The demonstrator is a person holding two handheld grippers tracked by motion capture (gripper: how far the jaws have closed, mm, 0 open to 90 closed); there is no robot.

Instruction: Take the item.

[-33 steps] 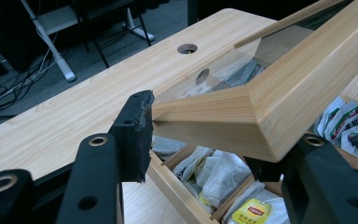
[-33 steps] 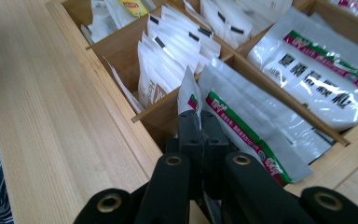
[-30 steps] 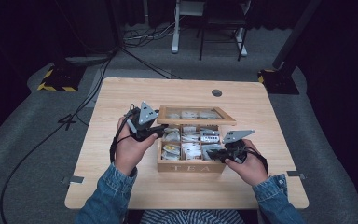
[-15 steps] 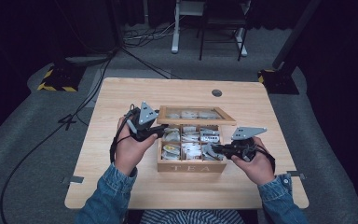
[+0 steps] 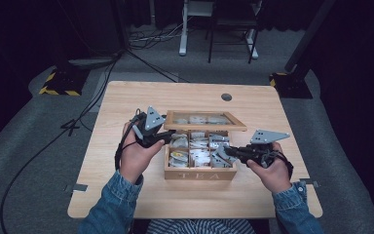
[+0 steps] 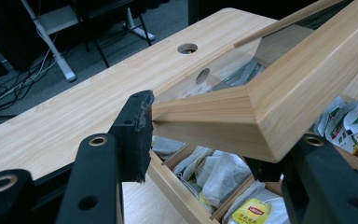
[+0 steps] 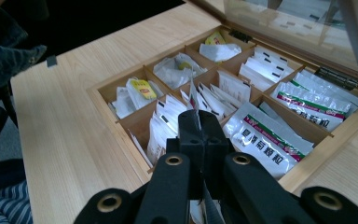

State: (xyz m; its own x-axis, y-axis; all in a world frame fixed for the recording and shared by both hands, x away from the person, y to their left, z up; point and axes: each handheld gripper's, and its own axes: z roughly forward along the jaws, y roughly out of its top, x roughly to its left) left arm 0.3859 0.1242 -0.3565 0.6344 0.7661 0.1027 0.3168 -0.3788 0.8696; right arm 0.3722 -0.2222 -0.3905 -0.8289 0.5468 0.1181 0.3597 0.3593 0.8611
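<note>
Over the open tea box [image 5: 199, 173] mid-bench, my left claw [image 6: 196, 135] pinches the stiff wooden lid [image 6: 261, 102] by its corner, and my right claw [image 7: 200, 126] is clamped on a flimsy sachet [image 7: 193, 100], so I'd grip that featherlight, crinkly thing by its top edge.

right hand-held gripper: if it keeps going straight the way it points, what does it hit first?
Most likely the white sachets standing in the tea box compartment just ahead of the right hand-held gripper. Its jaws are shut and aim down into the box; depth is hard to judge.
</note>
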